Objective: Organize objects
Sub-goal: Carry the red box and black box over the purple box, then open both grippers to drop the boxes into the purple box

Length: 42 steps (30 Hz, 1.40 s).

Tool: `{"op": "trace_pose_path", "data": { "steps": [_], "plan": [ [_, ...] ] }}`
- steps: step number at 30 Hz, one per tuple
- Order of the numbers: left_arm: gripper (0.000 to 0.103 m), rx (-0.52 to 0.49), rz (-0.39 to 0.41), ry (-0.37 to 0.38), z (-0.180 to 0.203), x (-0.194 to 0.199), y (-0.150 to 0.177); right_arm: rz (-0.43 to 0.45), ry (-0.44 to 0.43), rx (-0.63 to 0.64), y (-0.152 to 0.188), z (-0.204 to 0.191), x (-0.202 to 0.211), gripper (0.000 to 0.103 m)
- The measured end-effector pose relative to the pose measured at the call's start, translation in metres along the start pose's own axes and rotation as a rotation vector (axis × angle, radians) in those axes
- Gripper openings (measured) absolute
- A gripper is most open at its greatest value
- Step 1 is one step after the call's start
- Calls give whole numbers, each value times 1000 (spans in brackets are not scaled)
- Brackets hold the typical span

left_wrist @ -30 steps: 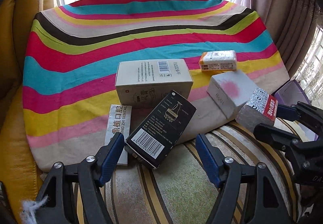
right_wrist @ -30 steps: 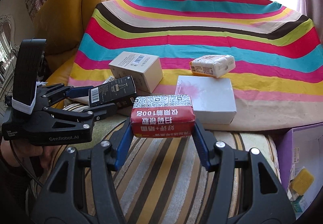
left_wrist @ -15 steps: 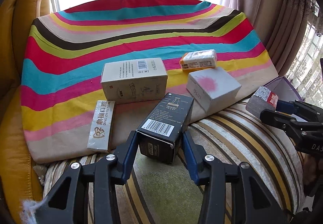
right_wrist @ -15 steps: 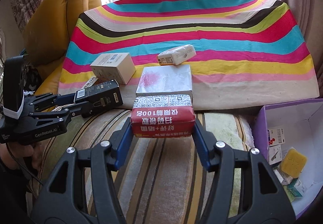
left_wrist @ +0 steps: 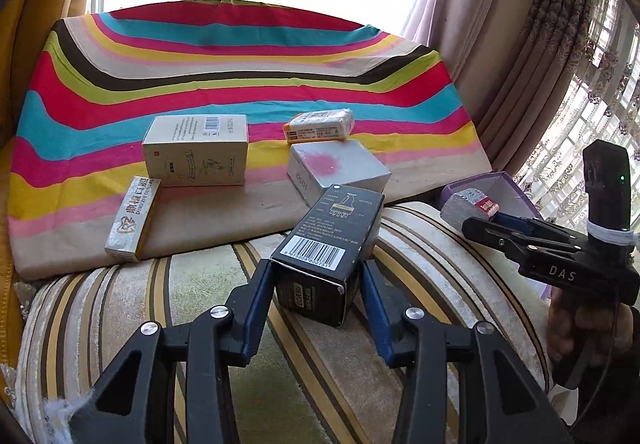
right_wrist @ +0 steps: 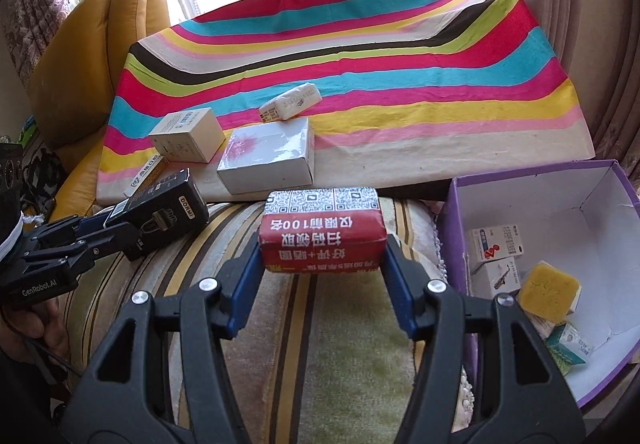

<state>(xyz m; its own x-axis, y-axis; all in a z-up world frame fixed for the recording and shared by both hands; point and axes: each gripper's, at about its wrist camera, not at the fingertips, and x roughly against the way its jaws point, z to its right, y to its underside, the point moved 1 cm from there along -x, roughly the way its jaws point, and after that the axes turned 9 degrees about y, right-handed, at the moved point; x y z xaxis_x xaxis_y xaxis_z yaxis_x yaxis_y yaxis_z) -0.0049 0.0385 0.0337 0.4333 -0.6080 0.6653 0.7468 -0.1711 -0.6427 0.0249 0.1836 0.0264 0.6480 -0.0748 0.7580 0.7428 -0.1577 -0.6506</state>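
From the left wrist camera, the left gripper has its fingers squeezed on the two long sides of a black box. The box is up off the striped couch seat, tilted, with its barcode end facing the camera. It looks like thin cardboard, so it is most likely light and stiff, but it could dent if pinched too hard. The flat sides give a good hold; the shiny print may be a bit slippery. On the rainbow cloth behind it sit a tan box, a white box, a long thin box and a small wrapped pack. Off to the right, the right gripper carries something gray and red near the purple box.

From the right wrist camera, the right gripper has its fingers closed on both ends of a red pack. It is held in the air above the couch seat, just left of the purple box. The pack looks like soft wrapped tissues, so it should be light and squashy, and a gentle squeeze on the short ends is enough. I cannot tell for sure what is inside. The purple box already holds a yellow sponge and some small cartons. There is bare room at its back for the pack.
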Motion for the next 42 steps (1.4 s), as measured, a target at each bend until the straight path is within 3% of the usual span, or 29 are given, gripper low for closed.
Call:
{"op": "trace_pose_path", "data": {
  "steps": [14,30,42],
  "plan": [
    [45,-69,-57,207,78,-62,-22,-3,129,-105,16,75,18,61],
    [45,-222,-155,272,163,-121,-33,-29,320,-232,41,158,31,61],
    [47,-267,-172,303,193,-139,-37,-25,445,-306,47,200,46,62]
  ]
}}
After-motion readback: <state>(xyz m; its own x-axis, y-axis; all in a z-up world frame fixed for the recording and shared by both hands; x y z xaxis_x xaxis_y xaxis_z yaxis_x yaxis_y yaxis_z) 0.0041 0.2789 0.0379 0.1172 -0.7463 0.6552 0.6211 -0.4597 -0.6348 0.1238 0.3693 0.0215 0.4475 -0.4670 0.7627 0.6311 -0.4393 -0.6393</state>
